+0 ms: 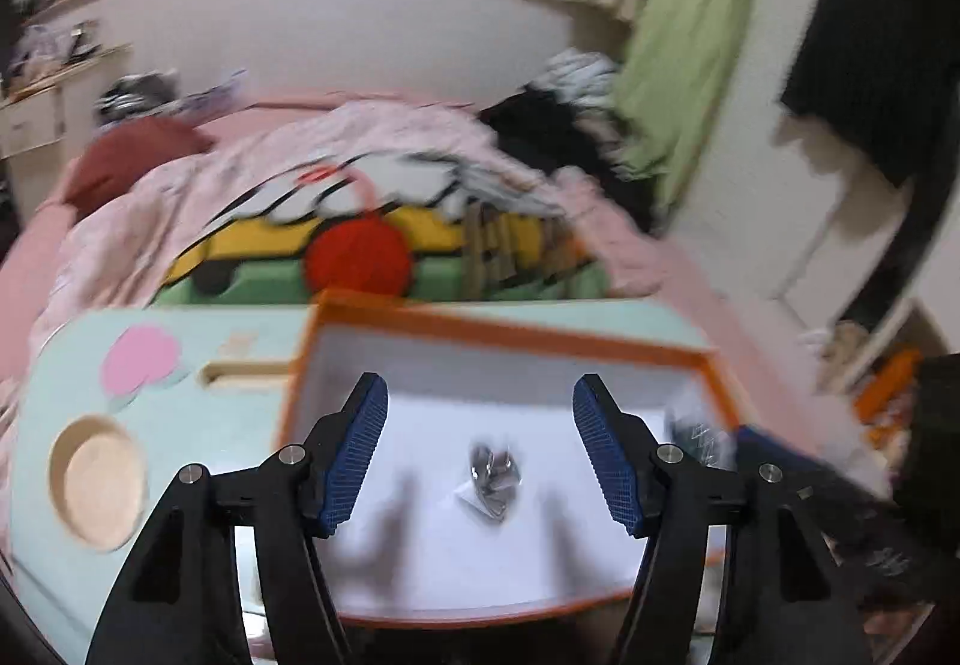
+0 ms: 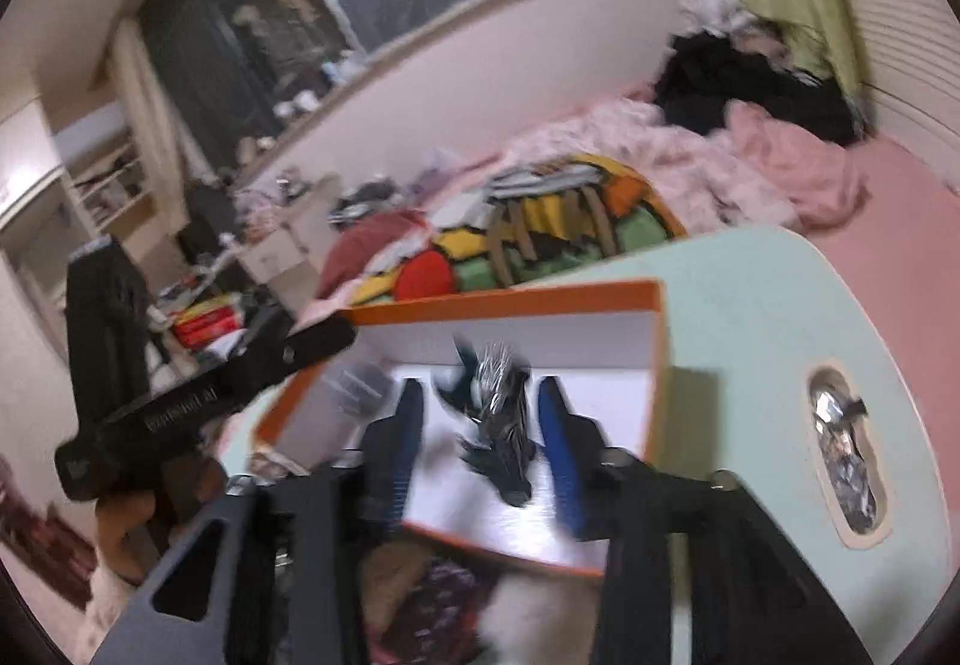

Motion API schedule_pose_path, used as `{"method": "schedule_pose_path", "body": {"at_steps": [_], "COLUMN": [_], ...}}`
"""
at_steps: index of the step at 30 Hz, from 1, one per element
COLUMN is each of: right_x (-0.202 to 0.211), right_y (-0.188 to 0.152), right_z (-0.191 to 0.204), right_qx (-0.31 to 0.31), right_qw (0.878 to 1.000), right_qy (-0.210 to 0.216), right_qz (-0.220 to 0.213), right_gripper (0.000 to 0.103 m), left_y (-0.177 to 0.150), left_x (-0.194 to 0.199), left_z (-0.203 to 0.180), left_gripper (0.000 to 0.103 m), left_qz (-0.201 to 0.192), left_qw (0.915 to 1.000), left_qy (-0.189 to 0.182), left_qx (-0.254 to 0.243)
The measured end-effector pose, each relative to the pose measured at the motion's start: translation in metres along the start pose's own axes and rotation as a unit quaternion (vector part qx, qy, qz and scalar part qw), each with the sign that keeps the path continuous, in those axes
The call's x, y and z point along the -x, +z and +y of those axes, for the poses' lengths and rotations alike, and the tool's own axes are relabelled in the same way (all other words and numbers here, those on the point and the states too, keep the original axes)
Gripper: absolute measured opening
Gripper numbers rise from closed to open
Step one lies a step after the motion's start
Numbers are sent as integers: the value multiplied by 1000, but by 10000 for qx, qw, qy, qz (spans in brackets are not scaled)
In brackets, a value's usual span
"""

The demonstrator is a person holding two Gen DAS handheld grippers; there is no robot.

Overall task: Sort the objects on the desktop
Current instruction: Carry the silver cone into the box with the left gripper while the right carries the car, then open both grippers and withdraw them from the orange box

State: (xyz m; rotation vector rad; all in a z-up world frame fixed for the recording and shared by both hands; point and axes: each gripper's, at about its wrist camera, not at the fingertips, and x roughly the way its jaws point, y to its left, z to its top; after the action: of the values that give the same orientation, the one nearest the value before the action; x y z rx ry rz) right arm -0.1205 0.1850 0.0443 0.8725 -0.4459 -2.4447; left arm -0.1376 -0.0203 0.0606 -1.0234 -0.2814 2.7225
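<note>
An orange-rimmed white box (image 1: 492,332) sits on the mint-green lap table (image 1: 198,461). A small clear packet of metal bits (image 1: 492,479) lies on the box floor. My left gripper (image 1: 480,449) is open above the box, jaws wide on either side of the packet, not touching it. In the right wrist view my right gripper (image 2: 480,425) is open over the same box (image 2: 510,299). A dark crinkly packet (image 2: 501,425) is between its fingers, blurred; I cannot tell whether it is falling or lying in the box.
The table has a round recess (image 1: 99,482) at left and a slot (image 1: 246,374). An oval recess (image 2: 846,455) holds shiny wrappers. A bed with pink bedding (image 1: 360,143) and a colourful cushion (image 1: 360,251) lies beyond. The other gripper's black body (image 2: 204,395) shows at left.
</note>
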Motion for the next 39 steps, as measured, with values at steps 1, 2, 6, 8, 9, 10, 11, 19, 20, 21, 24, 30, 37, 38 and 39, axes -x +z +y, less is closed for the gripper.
{"method": "schedule_pose_path", "body": {"at_steps": [1,2,6,8,9,10,11,19,20,21,24,30,37,38,39], "right_x": [6,11,20,16,14,10,5,7,13,22,57,83,60,55,53], "right_y": [-6,-9,-15,-13,-12,-10,-9,-10,-12,-13,-28,-86,-124,-128,-131], "right_z": [-2,-4,-6,-3,-3,-2,-2,1,2,5,25,48,20,12,4], "right_qx": [34,34,53,169,182,172,161,362,381,429,920,2129,1943,1791,1578], "right_qw": [9999,9997,9991,9991,9992,9994,9995,9985,9980,9970,9916,9720,9677,9705,9760], "right_qy": [47,6,-68,-121,-85,-12,63,131,174,191,-6,-966,-1506,-1504,-1439], "right_qz": [-143,-233,-423,-373,-337,-289,-255,-378,-483,-619,-907,-229,560,588,429], "right_gripper": [42,44,45,45,45,45,45,45,46,52,79,82,84,86,92], "left_y": [-6,-11,-22,-26,-27,-29,-29,-36,-37,-39,-49,-109,-149,-153,-155], "left_x": [1,6,17,21,22,25,28,38,45,55,90,148,132,122,120], "left_z": [4,4,0,-2,-3,-3,-2,0,1,0,-9,-23,5,5,8], "left_gripper": [65,65,66,66,66,66,66,66,66,66,74,80,81,83,89], "left_qz": [-4,-112,-104,-135,-156,-200,-219,-407,-525,-686,-1016,-899,-37,46,-90], "left_qw": [10000,9998,9993,9988,9985,9981,9977,9968,9975,9974,9946,9898,9954,9950,9964], "left_qy": [-37,-99,144,244,308,408,500,636,435,214,-105,104,397,474,366], "left_qx": [-21,-112,-319,-396,-419,-414,-391,-269,-188,-104,-187,-1104,-877,-880,-756]}}
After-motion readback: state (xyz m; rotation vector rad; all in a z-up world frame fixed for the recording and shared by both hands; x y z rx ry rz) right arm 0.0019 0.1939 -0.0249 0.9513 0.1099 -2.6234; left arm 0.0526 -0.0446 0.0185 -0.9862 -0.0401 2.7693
